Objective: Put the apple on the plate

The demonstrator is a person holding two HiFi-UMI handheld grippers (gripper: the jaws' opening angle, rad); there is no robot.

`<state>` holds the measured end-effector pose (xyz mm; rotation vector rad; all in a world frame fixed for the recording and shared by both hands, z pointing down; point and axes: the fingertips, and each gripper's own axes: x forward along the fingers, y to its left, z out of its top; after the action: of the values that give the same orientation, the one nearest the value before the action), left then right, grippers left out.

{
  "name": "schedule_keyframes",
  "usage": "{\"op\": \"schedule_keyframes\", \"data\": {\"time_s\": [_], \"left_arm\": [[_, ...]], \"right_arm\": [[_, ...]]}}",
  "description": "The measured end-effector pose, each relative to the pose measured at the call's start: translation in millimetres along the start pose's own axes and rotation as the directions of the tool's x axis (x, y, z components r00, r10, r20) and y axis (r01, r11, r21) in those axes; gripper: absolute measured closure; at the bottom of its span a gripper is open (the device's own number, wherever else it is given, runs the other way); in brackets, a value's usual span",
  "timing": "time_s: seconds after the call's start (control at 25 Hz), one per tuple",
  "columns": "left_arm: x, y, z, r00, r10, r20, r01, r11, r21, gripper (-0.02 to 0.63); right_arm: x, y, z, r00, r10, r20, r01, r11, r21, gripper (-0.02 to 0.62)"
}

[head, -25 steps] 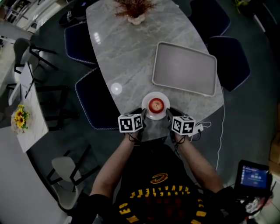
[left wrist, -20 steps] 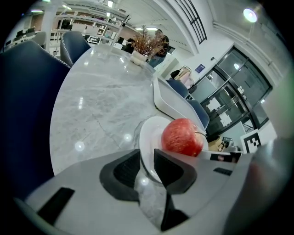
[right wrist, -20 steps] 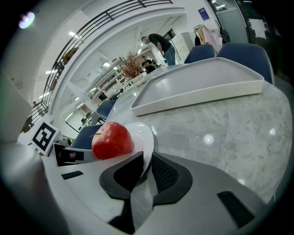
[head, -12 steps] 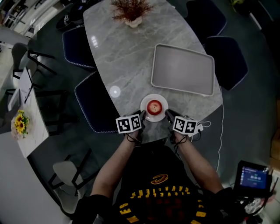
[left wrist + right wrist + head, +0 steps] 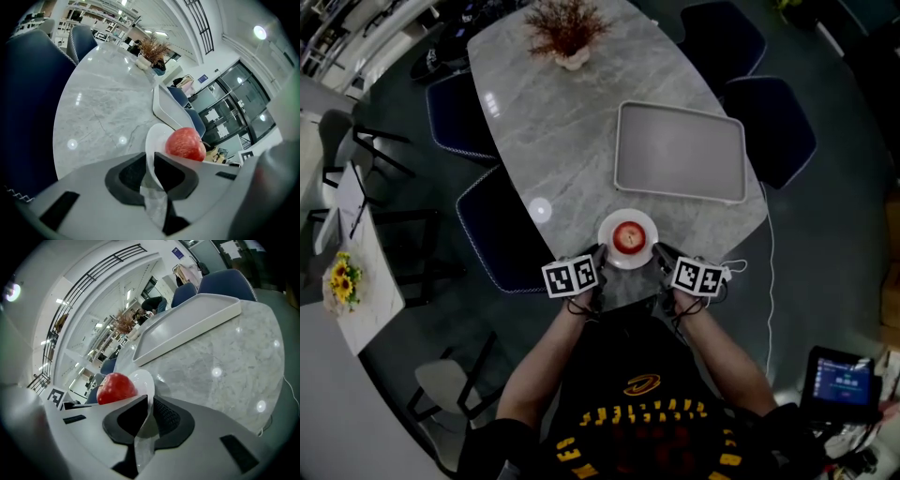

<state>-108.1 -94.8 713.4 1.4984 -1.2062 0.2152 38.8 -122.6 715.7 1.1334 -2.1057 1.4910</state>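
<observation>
Left gripper point(image 5: 598, 255) and right gripper point(image 5: 660, 254) each clamp an opposite edge of a small white plate point(image 5: 627, 262) at the near end of a grey marble table point(image 5: 553, 122), as seen from the head view. A red apple point(image 5: 628, 236) sits at the centre of the plate, between the two tools. In the left gripper view, the left gripper point(image 5: 151, 164) has its dark pads closed tight on the thin white rim of the plate point(image 5: 152, 140), with the apple point(image 5: 185, 144) just beyond them. In the right gripper view, the right gripper point(image 5: 151, 413) is closed the same way on the far side of the plate point(image 5: 143, 379), with the apple point(image 5: 116, 387) to the left of the jaws. Whether the plate rests on the marble or hangs just above it cannot be told. A pale rectangular tray point(image 5: 680, 150) lies empty farther up the table, well apart from the plate. A dried plant point(image 5: 565, 23) in a light pot stands at the far end, and dark blue chairs point(image 5: 492, 230) ring the table.
</observation>
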Motion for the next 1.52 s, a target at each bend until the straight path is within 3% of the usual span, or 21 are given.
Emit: {"op": "schedule_keyframes", "data": {"time_s": [0.32, 0.52, 0.8, 0.96, 1.12, 1.2, 1.36, 1.44, 1.52], "left_arm": [[-54.6, -30.9, 1.3, 0.992, -0.120, 0.046, 0.120, 0.993, 0.005, 0.555], [-69.6, -64.1, 9.8, 0.975, -0.209, 0.070, 0.209, 0.978, 0.007, 0.560], [-91.9, -106.6, 26.4, 0.945, -0.316, 0.082, 0.314, 0.949, 0.030, 0.566], [-99.7, -127.2, 37.7, 0.925, -0.368, 0.089, 0.367, 0.930, 0.029, 0.566], [-104.0, -147.6, 55.5, 0.904, -0.415, 0.105, 0.416, 0.909, 0.013, 0.569], [-104.1, -158.4, 65.2, 0.892, -0.437, 0.115, 0.440, 0.898, 0.000, 0.572], [-107.6, -173.1, 77.1, 0.873, -0.471, 0.128, 0.476, 0.880, -0.004, 0.575], [-107.0, -181.2, 82.9, 0.866, -0.481, 0.135, 0.485, 0.874, -0.002, 0.575], [-103.2, -189.8, 89.2, 0.862, -0.484, 0.147, 0.491, 0.871, -0.009, 0.577]], "right_arm": [[-52.6, 41.7, -5.3, 0.995, 0.043, 0.091, -0.047, 0.998, 0.043, 0.552], [-83.5, 50.1, 9.6, 0.984, 0.075, 0.162, -0.090, 0.992, 0.089, 0.552], [-123.7, 69.8, 36.5, 0.951, 0.122, 0.285, -0.169, 0.975, 0.147, 0.558], [-141.6, 84.3, 57.8, 0.919, 0.164, 0.359, -0.232, 0.960, 0.155, 0.561], [-157.1, 83.5, 68.8, 0.916, 0.094, 0.390, -0.221, 0.929, 0.295, 0.564], [-164.5, 79.1, 78.6, 0.916, 0.067, 0.396, -0.203, 0.929, 0.310, 0.566], [-174.0, 74.8, 93.8, 0.908, 0.057, 0.415, -0.186, 0.943, 0.277, 0.566], [-175.8, 80.9, 111.3, 0.887, 0.135, 0.442, -0.234, 0.956, 0.178, 0.566], [-175.7, 84.8, 127.3, 0.865, 0.206, 0.458, -0.295, 0.947, 0.129, 0.566]]}}
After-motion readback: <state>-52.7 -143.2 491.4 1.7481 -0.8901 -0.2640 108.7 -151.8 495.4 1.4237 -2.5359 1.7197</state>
